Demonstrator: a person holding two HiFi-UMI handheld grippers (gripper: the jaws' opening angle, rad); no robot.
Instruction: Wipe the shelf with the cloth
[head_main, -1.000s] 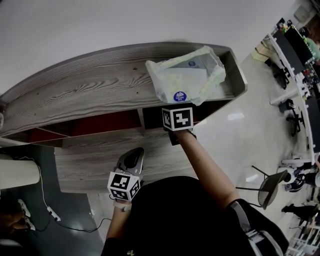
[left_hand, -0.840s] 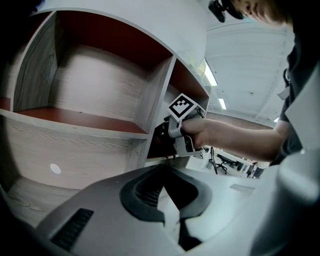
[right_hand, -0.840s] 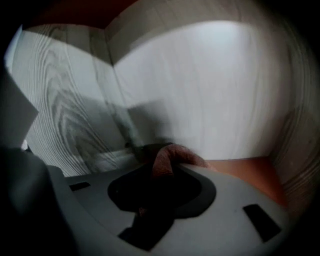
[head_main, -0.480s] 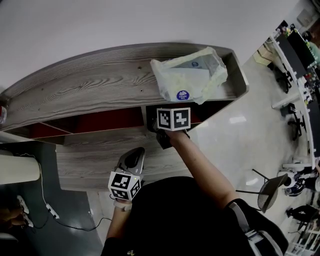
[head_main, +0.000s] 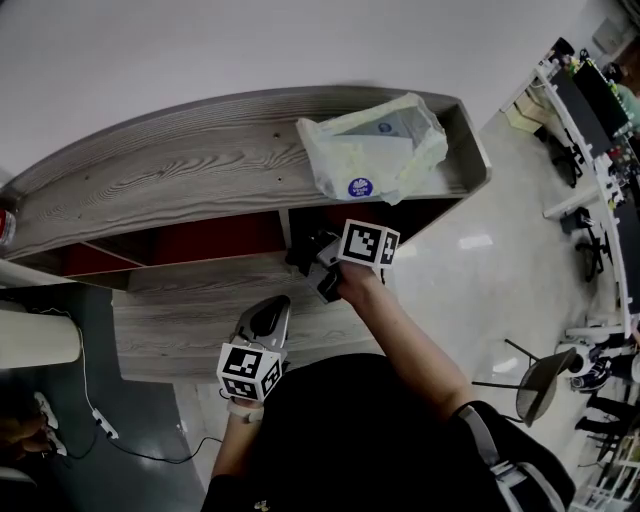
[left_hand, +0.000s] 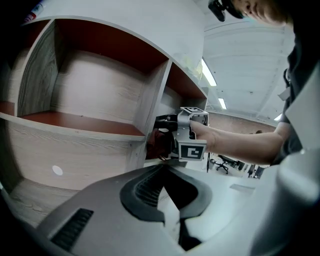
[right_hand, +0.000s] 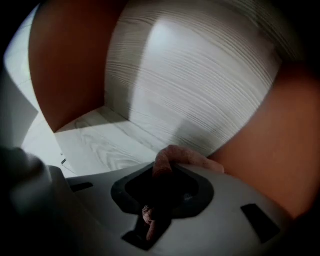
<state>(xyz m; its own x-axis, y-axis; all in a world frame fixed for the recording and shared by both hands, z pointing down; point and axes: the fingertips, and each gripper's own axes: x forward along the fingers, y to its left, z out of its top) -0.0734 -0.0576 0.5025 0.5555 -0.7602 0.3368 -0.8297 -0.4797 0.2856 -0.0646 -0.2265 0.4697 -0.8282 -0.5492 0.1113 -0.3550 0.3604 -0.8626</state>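
While clamped in the right gripper (right_hand: 161, 192), pokes up bunched and pinkish past its jaws: cloth (right_hand: 172, 159), inside a shelf (head_main: 200, 170) compartment, over its pale floor. Ahead of that gripper, wood-grain back wall. Above it, on top, a plastic bag (head_main: 375, 150). Left gripper (left_hand: 172, 197): jaws together, empty, lower, outside, well apart from the right.

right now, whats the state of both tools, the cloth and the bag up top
left tool: shut, empty
right tool: shut on the pinkish fabric cloth, reaching into the grey wood-grain shelf
pinkish fabric cloth: bunched, gripped
pale crumpled plastic bag: lying on the shelf's top
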